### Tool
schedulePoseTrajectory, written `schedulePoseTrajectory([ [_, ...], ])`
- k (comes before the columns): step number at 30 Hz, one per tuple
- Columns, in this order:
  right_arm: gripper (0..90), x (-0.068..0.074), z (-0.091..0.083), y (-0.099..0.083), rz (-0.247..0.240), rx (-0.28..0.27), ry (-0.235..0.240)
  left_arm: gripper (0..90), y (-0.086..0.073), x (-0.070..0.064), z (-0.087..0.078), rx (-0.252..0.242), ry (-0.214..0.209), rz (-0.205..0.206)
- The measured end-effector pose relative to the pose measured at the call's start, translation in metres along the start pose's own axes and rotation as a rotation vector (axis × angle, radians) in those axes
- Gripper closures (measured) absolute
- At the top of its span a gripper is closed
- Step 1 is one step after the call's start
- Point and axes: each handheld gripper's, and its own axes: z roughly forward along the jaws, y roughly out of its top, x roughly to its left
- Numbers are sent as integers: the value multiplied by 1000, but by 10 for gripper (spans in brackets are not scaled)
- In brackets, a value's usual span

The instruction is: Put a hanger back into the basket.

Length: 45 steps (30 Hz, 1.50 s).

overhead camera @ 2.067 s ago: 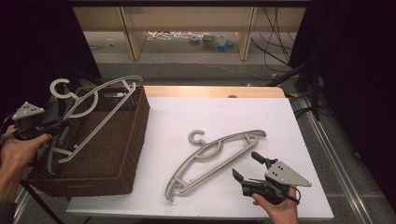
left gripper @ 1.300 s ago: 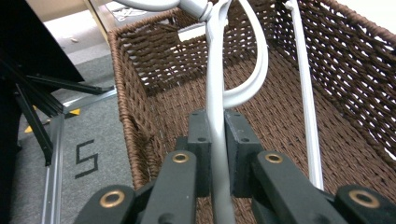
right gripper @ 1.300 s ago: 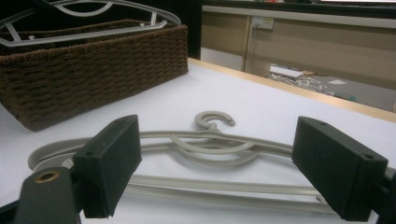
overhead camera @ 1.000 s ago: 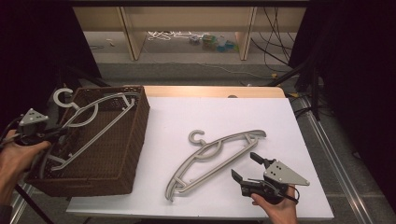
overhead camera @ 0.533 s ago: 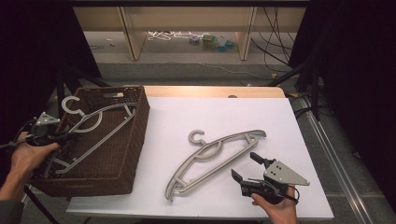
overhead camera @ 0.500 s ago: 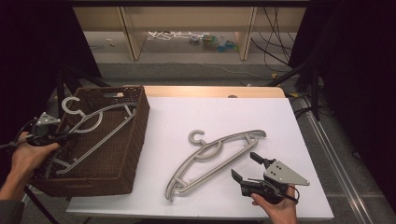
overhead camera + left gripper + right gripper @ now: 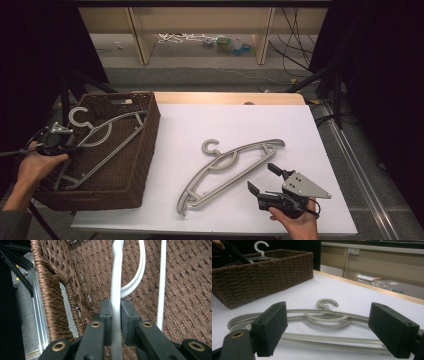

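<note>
Table (image 7: 300, 125) holds a brown woven basket (image 7: 135, 170) at the left. Inside it, the left gripper (image 7: 115, 315) pinches a white hanger (image 7: 107, 131), likely laying it down. Near the grey hanger (image 7: 235, 167), the right gripper (image 7: 264, 180) waits spread, ready to grab.

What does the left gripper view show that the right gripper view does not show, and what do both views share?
The left gripper view alone shows the left tongs clamped on a white hanger inside the basket, over its woven floor. The right gripper view alone shows the open right tongs before a grey hanger lying on the white table. Both share the brown wicker basket and the white hanger.
</note>
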Motion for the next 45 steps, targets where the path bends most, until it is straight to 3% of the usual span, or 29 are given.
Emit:
schedulePoseTrajectory([
  [3,166,0,0,0,-3,2,2,741,0,0,2,32,-6,6],
  [6,166,0,0,0,-1,-1,0,728,1,-1,-1,2,2,-16],
  [9,166,0,0,0,-3,1,2,620,3,-1,-5,-13,17,-33],
  [14,166,0,0,0,6,5,0,483,8,-3,-15,-71,11,-97],
  [17,166,-1,0,0,3,-4,-1,425,12,-8,-23,-102,8,-108],
  [21,166,-1,-1,0,-1,1,-7,367,21,-21,-39,-193,-19,-137],
  [27,166,0,-1,0,3,-3,-3,335,33,-46,-60,-281,-85,-88],
  [33,166,0,0,0,6,-4,-1,319,45,-75,-73,-382,-151,-103],
  [36,166,0,0,0,7,-13,3,309,50,-87,-78,-413,-202,-93],
  [41,165,0,0,0,7,-16,0,291,58,-110,-82,-435,-253,-37],
  [45,165,0,0,0,8,-14,1,280,64,-130,-83,-458,-286,-15],
])
